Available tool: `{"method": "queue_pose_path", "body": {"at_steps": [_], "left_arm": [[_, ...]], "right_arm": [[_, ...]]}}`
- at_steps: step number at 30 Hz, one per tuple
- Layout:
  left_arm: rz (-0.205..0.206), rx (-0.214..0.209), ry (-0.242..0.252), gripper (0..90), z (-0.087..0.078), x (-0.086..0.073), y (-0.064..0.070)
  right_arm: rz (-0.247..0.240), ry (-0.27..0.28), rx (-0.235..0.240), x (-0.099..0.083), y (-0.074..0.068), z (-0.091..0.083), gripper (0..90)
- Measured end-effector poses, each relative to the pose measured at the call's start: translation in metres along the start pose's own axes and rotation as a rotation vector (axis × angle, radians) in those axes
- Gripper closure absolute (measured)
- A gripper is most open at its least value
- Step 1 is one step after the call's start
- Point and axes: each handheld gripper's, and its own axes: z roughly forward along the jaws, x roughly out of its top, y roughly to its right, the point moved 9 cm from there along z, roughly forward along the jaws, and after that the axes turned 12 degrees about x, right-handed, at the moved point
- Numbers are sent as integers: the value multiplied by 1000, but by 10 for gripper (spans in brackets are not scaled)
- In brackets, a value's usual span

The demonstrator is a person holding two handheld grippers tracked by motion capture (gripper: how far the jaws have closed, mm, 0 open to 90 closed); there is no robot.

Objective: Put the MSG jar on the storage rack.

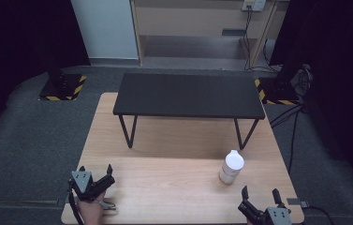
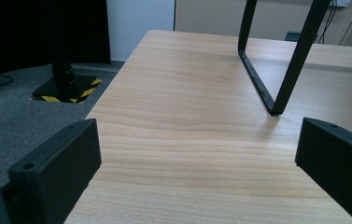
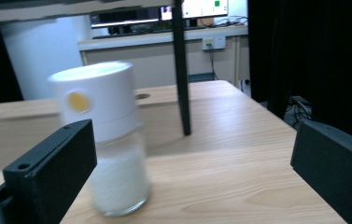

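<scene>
A white-capped jar (image 1: 231, 167) of white grains stands upright on the wooden table (image 1: 165, 178), right of centre. In the right gripper view the jar (image 3: 106, 140) is close ahead, left of centre, with a yellow dot on its cap. My right gripper (image 1: 260, 193) sits at the table's front right edge, open, a short way in front of the jar; its jaws (image 3: 197, 163) hold nothing. My left gripper (image 1: 95, 171) rests at the front left corner, held by a hand (image 1: 91, 212), open and empty. In the left gripper view its jaws (image 2: 197, 154) frame bare wood.
A black low shelf (image 1: 188, 95) on thin metal legs (image 1: 128, 131) stands across the far half of the table. One leg (image 2: 276, 60) rises ahead of the left gripper, another leg (image 3: 181, 70) behind the jar. Grey carpet surrounds the table, with cables at the right.
</scene>
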Motion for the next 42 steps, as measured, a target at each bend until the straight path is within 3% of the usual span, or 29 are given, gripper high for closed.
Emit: {"method": "queue_pose_path", "body": {"at_steps": [7, 15, 23, 33, 38, 42], "left_arm": [[-6, 2, -6, 0, 0, 0, -1], [-11, 2, -5, 0, 0, 0, -2], [-15, 5, -1, 0, 1, 0, -2], [0, 9, -5, 0, 1, 1, 0], [-10, 12, -7, 0, 1, 1, -1], [-5, 12, -7, 0, 1, 1, 0]], "right_arm": [[-38, -34, 63, -7, -30, 19, 8], [-50, -58, 32, 1, -51, 58, 30], [-25, -73, 10, 8, -52, 79, 62], [18, -90, -16, 12, -54, 94, 186], [17, -86, -33, 13, -55, 95, 286], [0, -93, -45, 13, -55, 96, 299]]}}
